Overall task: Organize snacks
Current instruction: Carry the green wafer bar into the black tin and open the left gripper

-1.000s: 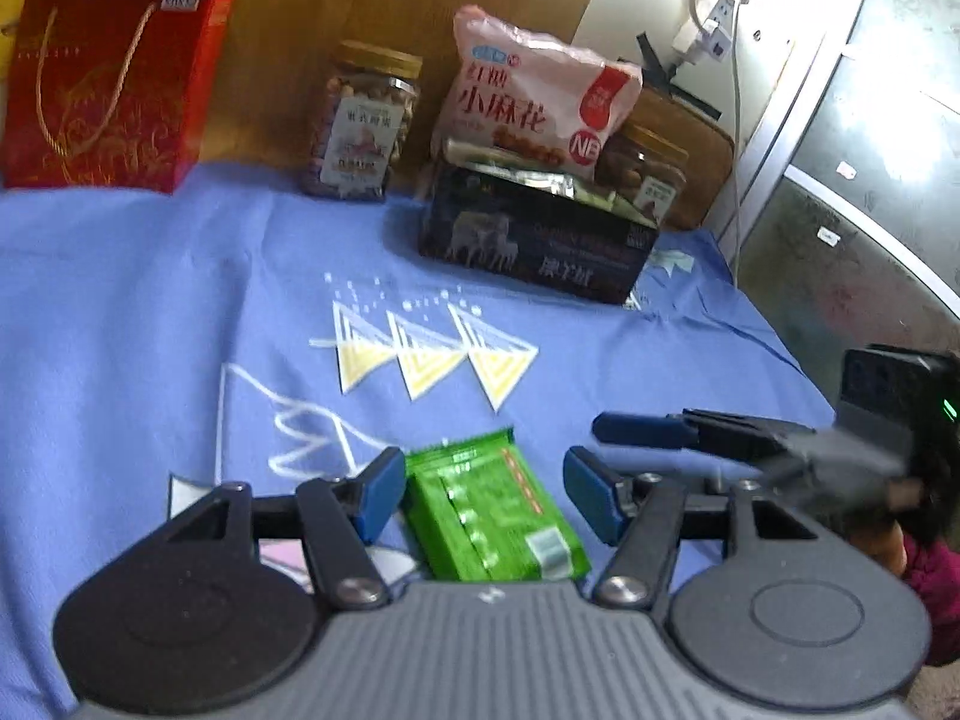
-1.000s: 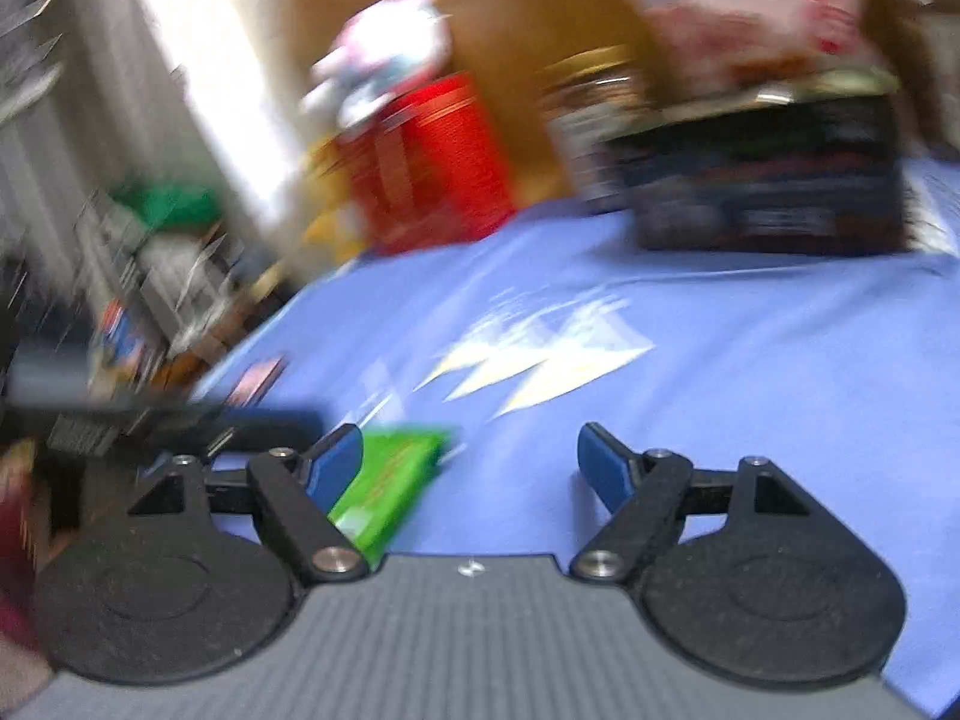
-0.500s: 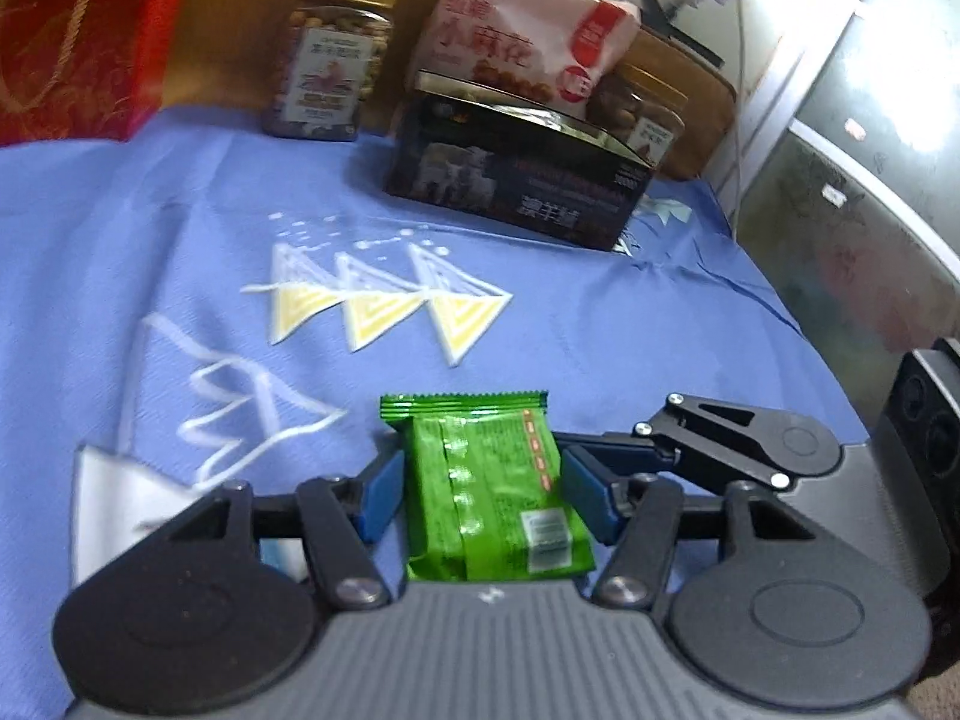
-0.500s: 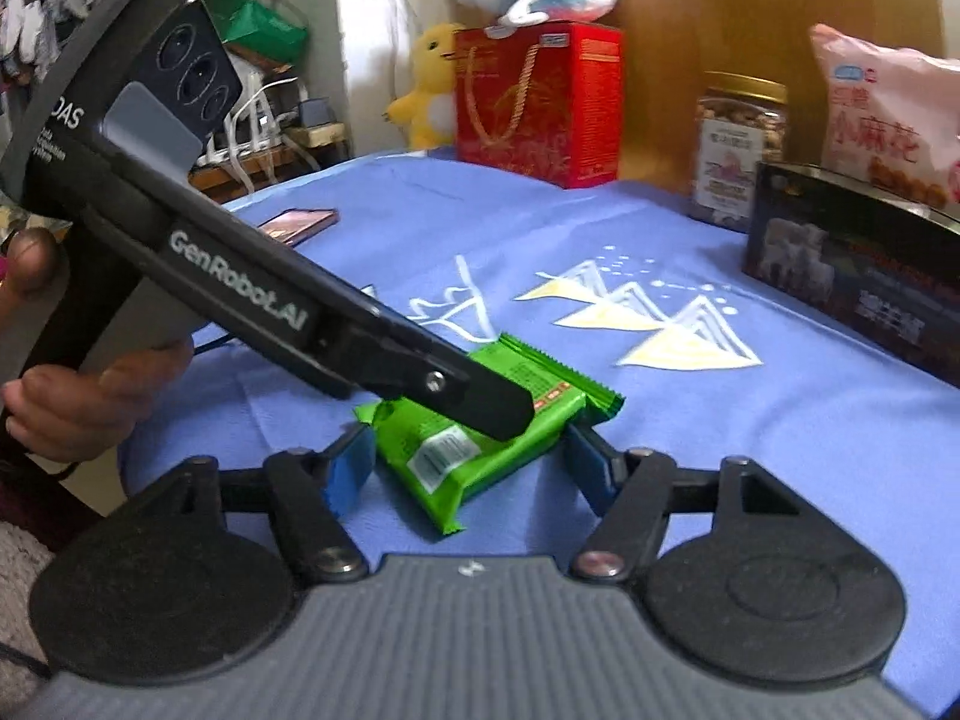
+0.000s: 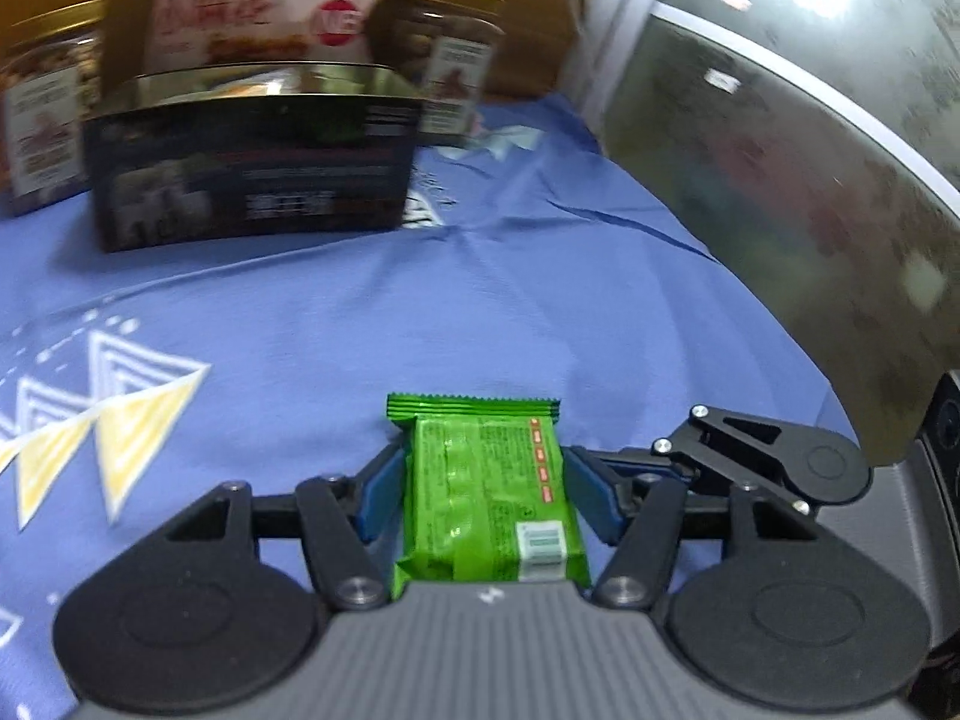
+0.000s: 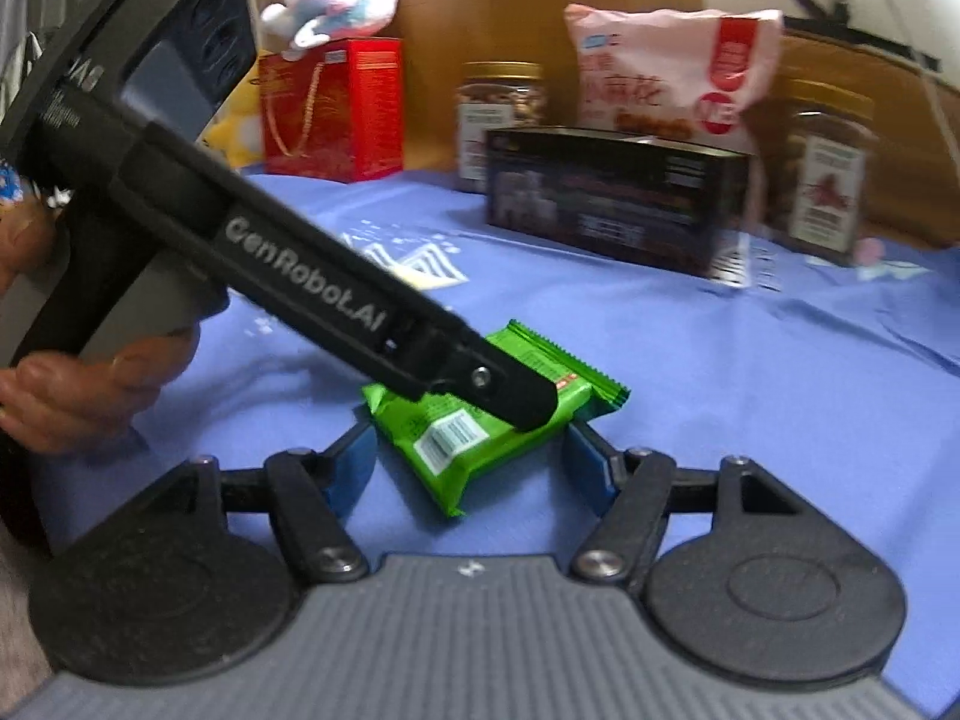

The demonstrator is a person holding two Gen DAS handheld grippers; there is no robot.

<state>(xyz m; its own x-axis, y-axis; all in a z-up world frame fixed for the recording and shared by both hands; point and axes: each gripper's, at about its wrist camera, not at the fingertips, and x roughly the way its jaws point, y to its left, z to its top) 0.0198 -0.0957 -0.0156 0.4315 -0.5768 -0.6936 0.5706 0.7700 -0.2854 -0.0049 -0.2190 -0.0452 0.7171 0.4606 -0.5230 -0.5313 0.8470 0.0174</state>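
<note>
A green snack packet (image 5: 489, 495) lies between the blue pads of my left gripper (image 5: 486, 495), which is shut on its two long sides just above the blue cloth. In the right wrist view the same packet (image 6: 480, 414) shows with the left gripper's black arm (image 6: 336, 306) across it. My right gripper (image 6: 471, 471) is open, its pads either side of the packet's near end and apart from it. A black box (image 5: 252, 180) with an open top stands at the back of the table (image 5: 540, 312); it also shows in the right wrist view (image 6: 618, 195).
A pink snack bag (image 6: 672, 84) leans behind the black box. Jars (image 6: 501, 114) (image 6: 831, 180) stand either side of it. A red gift bag (image 6: 336, 117) with a plush toy (image 6: 342, 6) on top stands at the back left. A grey cabinet (image 5: 798, 138) borders the table's right edge.
My left gripper closed on the green packet and carried it forward and right toward the black box. My right gripper swung in from the right and now sits around the packet's end.
</note>
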